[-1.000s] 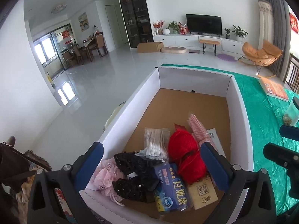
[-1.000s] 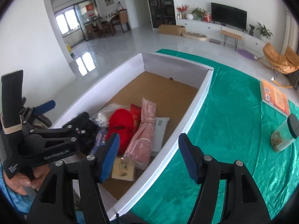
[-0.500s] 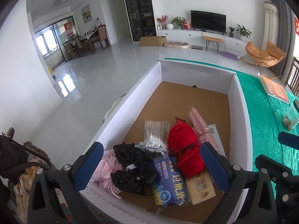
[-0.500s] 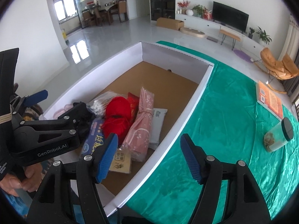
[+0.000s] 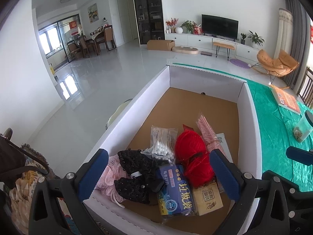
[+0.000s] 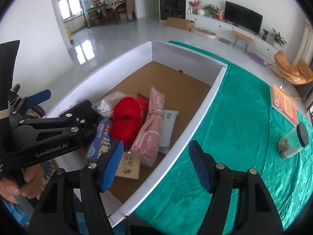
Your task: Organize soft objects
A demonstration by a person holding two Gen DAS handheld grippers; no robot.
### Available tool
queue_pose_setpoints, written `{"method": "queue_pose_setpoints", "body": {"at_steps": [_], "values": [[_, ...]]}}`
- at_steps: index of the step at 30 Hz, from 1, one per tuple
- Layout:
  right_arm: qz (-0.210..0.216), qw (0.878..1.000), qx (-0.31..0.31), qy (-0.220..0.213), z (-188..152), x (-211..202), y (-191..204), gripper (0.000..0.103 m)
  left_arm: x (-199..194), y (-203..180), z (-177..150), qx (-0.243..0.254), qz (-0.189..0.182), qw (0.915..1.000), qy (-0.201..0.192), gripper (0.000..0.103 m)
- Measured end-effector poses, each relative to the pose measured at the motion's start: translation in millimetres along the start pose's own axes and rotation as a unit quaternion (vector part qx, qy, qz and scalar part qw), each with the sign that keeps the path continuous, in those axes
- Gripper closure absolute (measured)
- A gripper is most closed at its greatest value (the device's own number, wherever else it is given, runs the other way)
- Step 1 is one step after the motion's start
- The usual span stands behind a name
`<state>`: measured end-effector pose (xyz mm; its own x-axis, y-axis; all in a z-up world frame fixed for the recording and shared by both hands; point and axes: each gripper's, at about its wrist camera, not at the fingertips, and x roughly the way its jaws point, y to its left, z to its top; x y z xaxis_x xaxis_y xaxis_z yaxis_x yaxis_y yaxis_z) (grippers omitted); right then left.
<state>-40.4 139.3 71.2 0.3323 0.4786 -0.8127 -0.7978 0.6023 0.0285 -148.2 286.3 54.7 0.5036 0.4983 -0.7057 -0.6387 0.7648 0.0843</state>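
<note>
A white cardboard box point(image 5: 135, 107) with a brown floor holds the soft things at its near end: red yarn balls point(image 5: 190, 156), a black lace piece point(image 5: 135, 174), a pink mesh puff point(image 5: 106, 180), a cotton swab bag point(image 5: 162, 146), a blue trash-bag pack point(image 5: 176, 190), a pink wrapped roll point(image 5: 208, 135). My left gripper point(image 5: 158, 178) is open and empty above them. My right gripper point(image 6: 156, 164) is open and empty over the box's right wall point(image 6: 197, 121); the yarn point(image 6: 126, 117) and pink roll point(image 6: 153, 125) lie ahead to the left.
The box stands on a green tablecloth point(image 6: 244, 121). A clear jar with a black lid point(image 6: 293, 141) and an orange booklet point(image 6: 283, 103) lie on the cloth to the right. A tan packet point(image 5: 208, 197) and a white pouch point(image 6: 169, 125) are in the box.
Both grippers have risen and drawn back a little, so the box and its contents sit lower and smaller in view. Nothing was taken hold of.
</note>
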Motion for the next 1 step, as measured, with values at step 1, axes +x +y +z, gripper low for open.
{"method": "queue_pose_setpoints", "body": {"at_steps": [1], "values": [[0.001,1.000,0.000,-0.001,-0.5,-0.7,-0.2,0.031,-0.4,-0.8,-0.5,0.002,0.002,1.0000,-0.003,0.001]]}}
